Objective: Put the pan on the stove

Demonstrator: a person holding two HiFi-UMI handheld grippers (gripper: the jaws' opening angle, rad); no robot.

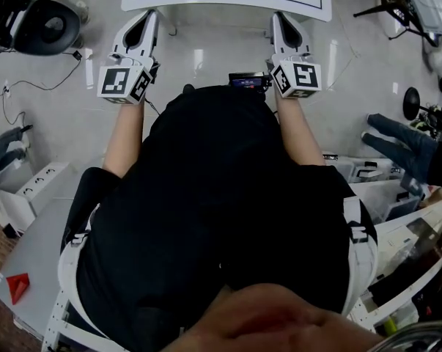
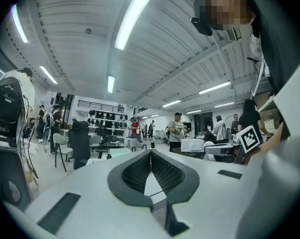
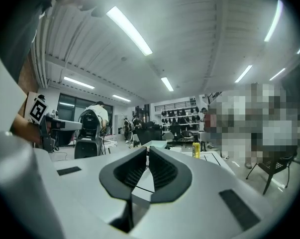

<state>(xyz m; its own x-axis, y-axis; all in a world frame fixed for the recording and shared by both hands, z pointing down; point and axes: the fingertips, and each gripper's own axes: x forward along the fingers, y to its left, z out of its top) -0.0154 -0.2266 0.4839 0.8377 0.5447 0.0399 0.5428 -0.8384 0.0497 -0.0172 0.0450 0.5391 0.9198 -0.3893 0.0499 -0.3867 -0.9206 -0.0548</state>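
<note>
No pan and no stove show in any view. In the head view the person holds both grippers out in front of the body, just short of a white table [image 1: 228,2] marked with black lines. My left gripper [image 1: 150,15] points at the table's near edge, its jaws shut with nothing between them. My right gripper [image 1: 278,16] is held the same way, shut and empty. The left gripper view shows my left gripper [image 2: 150,151] with its pads together, aimed level across a large room. In the right gripper view my right gripper [image 3: 148,148] is likewise shut.
A dark round seat [image 1: 46,25] is at the far left and a black tripod [image 1: 391,0] at the far right. A gloved hand [image 1: 405,147] reaches in from the right. White cases [image 1: 30,189] lie on the floor. A yellow bottle [image 3: 195,149] stands on a distant table; people stand about.
</note>
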